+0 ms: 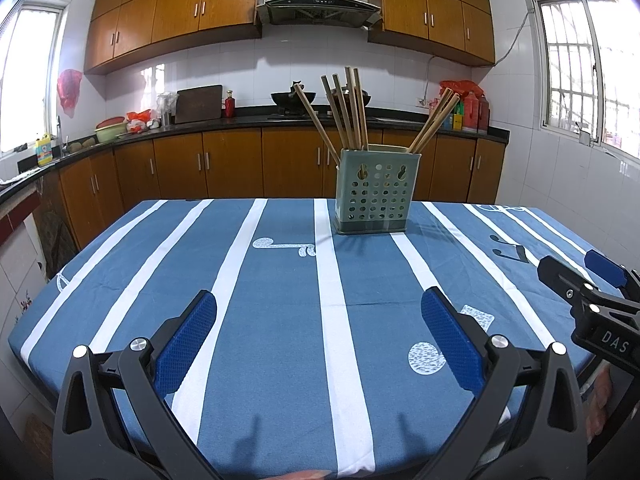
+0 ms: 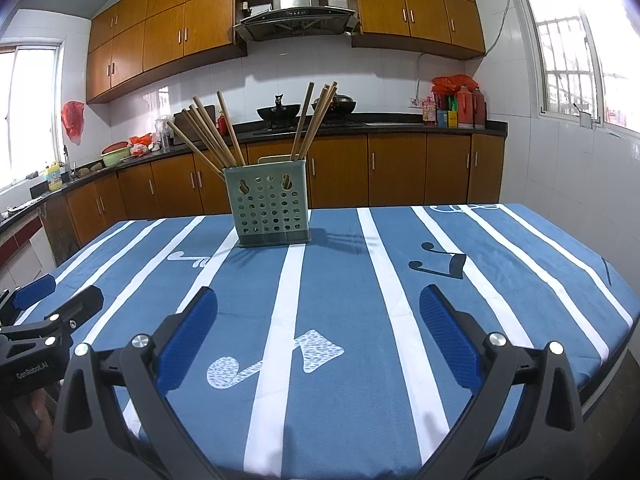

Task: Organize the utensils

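Note:
A pale green perforated utensil holder (image 1: 376, 194) (image 2: 270, 206) stands upright on the far middle of the table. Several wooden chopsticks (image 1: 346, 110) (image 2: 214, 134) stand in it, fanned out left and right. My left gripper (image 1: 318, 312) is open and empty, low over the near table edge, well short of the holder. My right gripper (image 2: 318, 308) is also open and empty at the near edge. Each gripper shows in the other's view: the right gripper (image 1: 582, 274) at the right edge of the left wrist view, the left gripper (image 2: 56, 294) at the left edge of the right wrist view.
The table carries a blue cloth with white stripes and music notes (image 1: 280, 280) (image 2: 400, 280). Behind it runs a kitchen counter (image 1: 240, 120) with a wok (image 2: 278, 112), bottles (image 2: 460, 108), and wooden cabinets below.

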